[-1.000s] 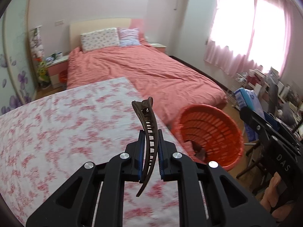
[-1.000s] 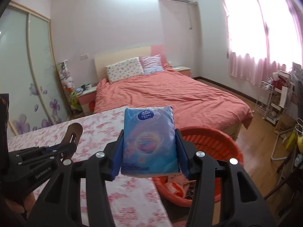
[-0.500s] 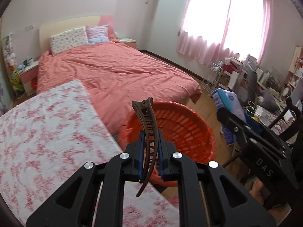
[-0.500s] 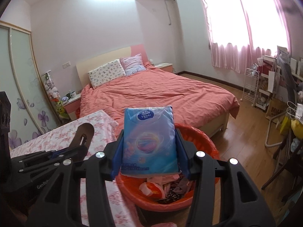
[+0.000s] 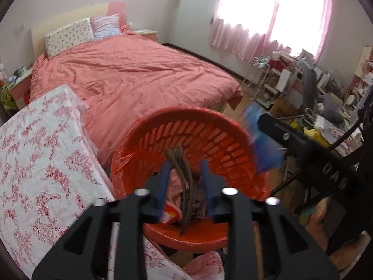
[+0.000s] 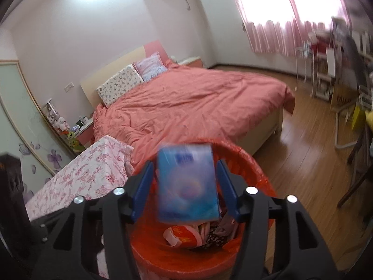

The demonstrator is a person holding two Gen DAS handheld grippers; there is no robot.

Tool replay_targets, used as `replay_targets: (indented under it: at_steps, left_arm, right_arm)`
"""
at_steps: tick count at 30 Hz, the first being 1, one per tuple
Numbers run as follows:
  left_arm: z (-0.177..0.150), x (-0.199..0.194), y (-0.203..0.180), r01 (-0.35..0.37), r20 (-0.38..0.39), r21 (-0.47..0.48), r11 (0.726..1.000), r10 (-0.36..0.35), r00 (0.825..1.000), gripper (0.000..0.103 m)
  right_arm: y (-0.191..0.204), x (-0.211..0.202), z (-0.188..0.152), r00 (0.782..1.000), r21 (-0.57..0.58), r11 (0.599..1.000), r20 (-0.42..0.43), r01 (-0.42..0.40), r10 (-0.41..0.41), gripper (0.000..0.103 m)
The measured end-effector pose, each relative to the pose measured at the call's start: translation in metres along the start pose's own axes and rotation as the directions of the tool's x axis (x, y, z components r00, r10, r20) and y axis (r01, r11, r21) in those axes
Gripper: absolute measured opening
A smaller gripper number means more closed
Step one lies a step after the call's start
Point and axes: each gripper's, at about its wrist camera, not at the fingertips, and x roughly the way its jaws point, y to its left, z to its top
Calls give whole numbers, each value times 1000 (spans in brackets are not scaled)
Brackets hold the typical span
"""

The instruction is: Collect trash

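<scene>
An orange basket [image 5: 205,135] with trash in it stands beside the flowered table; it also shows in the right wrist view [image 6: 254,163]. My left gripper [image 5: 185,165] is open above the basket, and a brown hair clip [image 5: 184,182], blurred, is loose between its fingers. My right gripper [image 6: 185,165] is open above the basket too, and a blue tissue pack [image 6: 186,184], blurred, is loose between its fingers. The right gripper [image 5: 263,126] with the pack also appears at the right of the left wrist view.
A table with a pink flowered cloth [image 5: 35,163] is to the left of the basket. A bed with a salmon cover [image 5: 130,74] lies behind. Cluttered shelves and a chair [image 5: 310,88] stand at the right on the wooden floor [image 6: 303,163].
Both grippers moved over the basket and opened. The hair clip and the tissue pack, held firmly before, are now loose and dropping between the fingers.
</scene>
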Motion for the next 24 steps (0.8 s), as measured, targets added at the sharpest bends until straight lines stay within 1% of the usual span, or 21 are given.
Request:
replay_targets:
  at_steps: [3, 5, 6, 8, 9, 11, 12, 13, 15, 17, 19, 21, 22, 24]
  left_arm:
    - [-5, 0, 9, -21, -13, -21, 1000, 20, 1000, 42]
    - [-9, -5, 15, -43, -16, -32, 999, 43, 999, 43]
    - [-13, -11, 19, -54, -10, -38, 998, 54, 999, 45]
    - [-15, -21, 23, -77, 6, -45, 996, 77, 997, 50]
    - [-20, -32, 27, -92, 19, -51, 994, 94, 995, 52]
    - [-28, -49, 35, -114, 45, -62, 992, 116, 992, 56]
    - [-34, -62, 40, -130, 60, -72, 989, 135, 989, 59]
    - [-37, -69, 44, -140, 71, -79, 987, 146, 987, 61]
    - [-46, -90, 54, -161, 98, -102, 982, 171, 981, 68]
    - [-59, -114, 63, -191, 131, -132, 973, 209, 969, 73]
    - [-73, -135, 68, -224, 167, -157, 962, 249, 954, 78]
    - [-87, -155, 72, -269, 200, -184, 945, 304, 931, 85]
    - [-98, -169, 74, -303, 223, -198, 932, 344, 912, 87]
    - [-110, -185, 75, -348, 250, -213, 913, 395, 884, 94]
  right_arm:
    - [-5, 6, -4, 1000, 21, 1000, -20, 1, -1, 66]
    - [-4, 2, -9, 1000, 2, 1000, -10, 25, -25, 74]
    - [-2, -1, -10, 999, -12, 999, -1, 34, -34, 76]
    - [6, -15, -15, 997, -53, 996, 36, 69, -67, 85]
    - [9, -22, -17, 995, -72, 994, 55, 82, -78, 88]
    - [19, -40, -21, 989, -120, 986, 105, 116, -104, 97]
    - [24, -49, -25, 985, -139, 981, 129, 133, -115, 98]
    - [31, -59, -28, 979, -163, 975, 158, 151, -125, 99]
    - [45, -80, -36, 965, -202, 958, 206, 202, -160, 99]
    - [59, -100, -46, 950, -238, 937, 245, 254, -195, 99]
    - [70, -118, -56, 941, -257, 927, 274, 272, -199, 99]
    - [80, -135, -67, 935, -269, 922, 297, 278, -195, 99]
    - [85, -144, -74, 930, -275, 919, 311, 283, -194, 99]
    - [96, -160, -86, 918, -282, 912, 345, 298, -193, 99]
